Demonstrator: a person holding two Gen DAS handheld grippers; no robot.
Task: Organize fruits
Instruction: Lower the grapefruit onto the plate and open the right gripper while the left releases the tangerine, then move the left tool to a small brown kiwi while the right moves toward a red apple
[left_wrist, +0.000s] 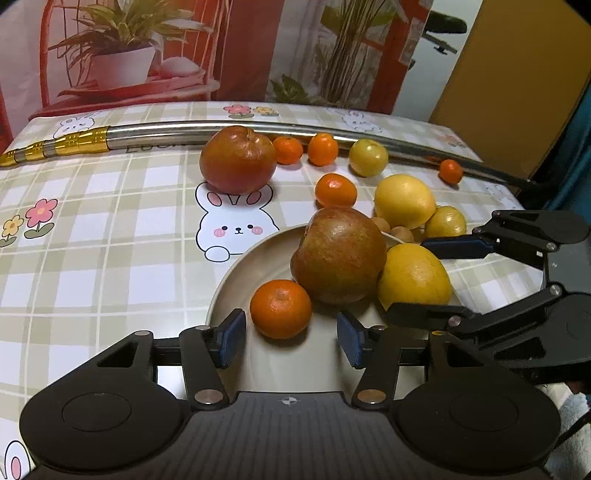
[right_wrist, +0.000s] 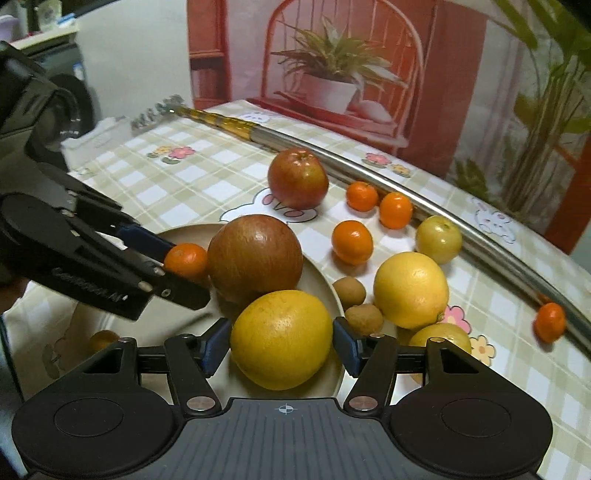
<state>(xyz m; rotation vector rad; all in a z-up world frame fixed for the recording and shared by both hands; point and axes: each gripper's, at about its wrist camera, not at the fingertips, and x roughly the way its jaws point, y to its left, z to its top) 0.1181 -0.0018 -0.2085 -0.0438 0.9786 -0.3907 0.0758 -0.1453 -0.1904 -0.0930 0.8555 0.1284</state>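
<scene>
Plate (left_wrist: 236, 273) on bench (left_wrist: 110, 236) holding apple (left_wrist: 338, 254), mandarin (left_wrist: 280, 308), lemon (right_wrist: 282, 339). Left gripper (left_wrist: 291, 334) fingers parted, clear of mandarin; right gripper (right_wrist: 277, 345) fingers flanking lemon, contact uncertain. Remaining fruit loose on bench. Risk: crowded plate, lemon near rim, liable to roll off if nudged.

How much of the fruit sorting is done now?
Done: an apple, tangerine and lemon lie on the plate. In hand: the left gripper is open around the tangerine; the right gripper straddles the lemon, grip unclear. Left: a second apple, second lemon and small fruit on the table.
</scene>
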